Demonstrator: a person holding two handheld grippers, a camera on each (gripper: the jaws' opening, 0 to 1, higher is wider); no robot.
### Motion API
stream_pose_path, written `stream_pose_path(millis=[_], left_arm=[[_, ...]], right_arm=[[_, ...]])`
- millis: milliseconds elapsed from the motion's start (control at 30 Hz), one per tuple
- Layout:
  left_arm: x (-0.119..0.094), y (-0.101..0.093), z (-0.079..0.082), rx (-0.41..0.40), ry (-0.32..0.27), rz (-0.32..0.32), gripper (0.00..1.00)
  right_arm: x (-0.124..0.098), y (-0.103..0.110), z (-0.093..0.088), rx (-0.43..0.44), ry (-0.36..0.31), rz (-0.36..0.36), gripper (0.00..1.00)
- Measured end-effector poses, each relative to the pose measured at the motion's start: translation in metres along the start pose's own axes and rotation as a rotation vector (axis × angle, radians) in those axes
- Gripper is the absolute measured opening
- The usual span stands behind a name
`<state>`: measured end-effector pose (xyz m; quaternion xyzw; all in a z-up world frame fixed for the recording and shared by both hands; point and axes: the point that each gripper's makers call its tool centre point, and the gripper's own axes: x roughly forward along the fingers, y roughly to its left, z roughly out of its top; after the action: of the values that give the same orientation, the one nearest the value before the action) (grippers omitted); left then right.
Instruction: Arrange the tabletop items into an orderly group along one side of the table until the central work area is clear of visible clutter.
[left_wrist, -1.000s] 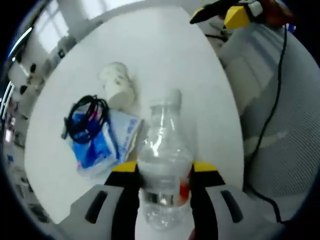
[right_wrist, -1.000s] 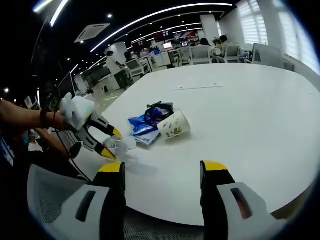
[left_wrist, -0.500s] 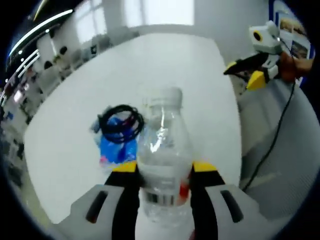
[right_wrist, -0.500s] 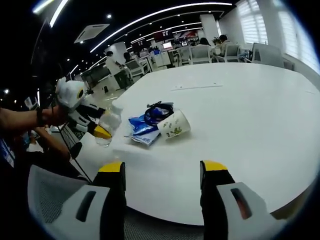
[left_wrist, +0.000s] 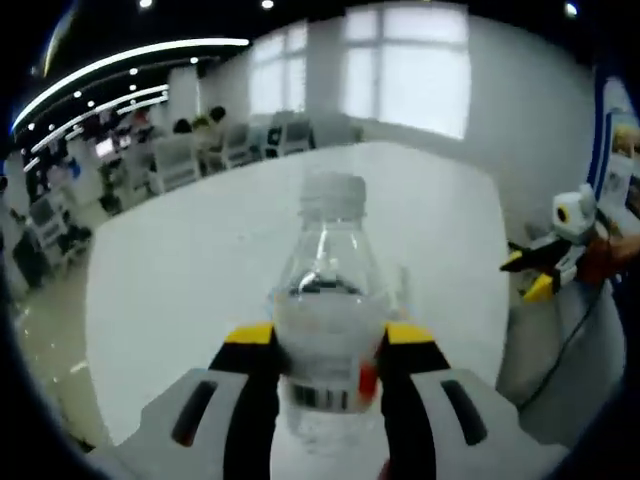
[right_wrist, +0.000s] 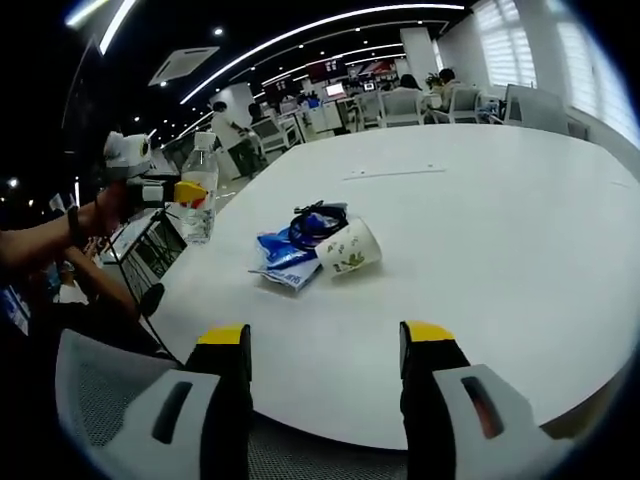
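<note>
My left gripper (left_wrist: 325, 350) is shut on a clear plastic water bottle (left_wrist: 327, 300) with a white cap, held upright between its yellow-tipped jaws. The right gripper view has that bottle (right_wrist: 199, 190) lifted above the table's left edge, in the left gripper (right_wrist: 165, 190). My right gripper (right_wrist: 323, 345) is open near the table's front edge, nothing between its fingers. It appears at the right of the left gripper view as a white and yellow tool (left_wrist: 545, 265). A paper cup (right_wrist: 347, 249) lies on its side beside a blue packet (right_wrist: 284, 255) with a coiled black cable (right_wrist: 317, 222) on top.
The white table (right_wrist: 480, 230) has wide bare room to the right and back. A thin strip (right_wrist: 395, 174) lies far back. A grey chair (right_wrist: 110, 400) stands at the front left. Office chairs and people sit beyond the far edge.
The left gripper has raised the bottle from lying low by the table edge to upright and higher. Its view swung up off the packet and cup. The right gripper stayed still.
</note>
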<state>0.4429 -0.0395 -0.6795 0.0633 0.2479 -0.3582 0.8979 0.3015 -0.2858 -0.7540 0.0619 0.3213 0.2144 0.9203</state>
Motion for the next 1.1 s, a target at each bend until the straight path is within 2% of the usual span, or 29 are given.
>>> stream_pose_path(millis=[167, 367, 467, 633, 900, 1033, 1100], left_arm=[[-0.008, 0.017, 0.01, -0.032, -0.036, 0.031, 0.35], [-0.007, 0.034, 0.014, -0.043, -0.054, 0.069, 0.35], [-0.005, 0.047, 0.018, -0.068, -0.086, 0.1, 0.35], [0.002, 0.078, 0.02, -0.136, -0.144, 0.19, 0.35], [0.022, 0.114, 0.017, -0.206, -0.224, 0.287, 0.35], [0.033, 0.134, 0.007, -0.253, -0.249, 0.356, 0.35], [0.041, 0.144, -0.001, -0.254, -0.237, 0.377, 0.35]], right_arm=[[0.001, 0.001, 0.0, -0.003, 0.003, 0.005, 0.6], [0.002, 0.002, -0.001, 0.0, 0.002, 0.011, 0.6], [0.002, 0.002, -0.003, -0.001, 0.011, 0.011, 0.6], [0.004, 0.004, -0.004, -0.008, 0.015, 0.02, 0.6], [0.008, 0.01, -0.015, -0.041, 0.07, 0.032, 0.6], [0.011, 0.014, -0.022, -0.056, 0.104, 0.04, 0.6], [0.012, 0.015, -0.026, -0.064, 0.122, 0.045, 0.6]])
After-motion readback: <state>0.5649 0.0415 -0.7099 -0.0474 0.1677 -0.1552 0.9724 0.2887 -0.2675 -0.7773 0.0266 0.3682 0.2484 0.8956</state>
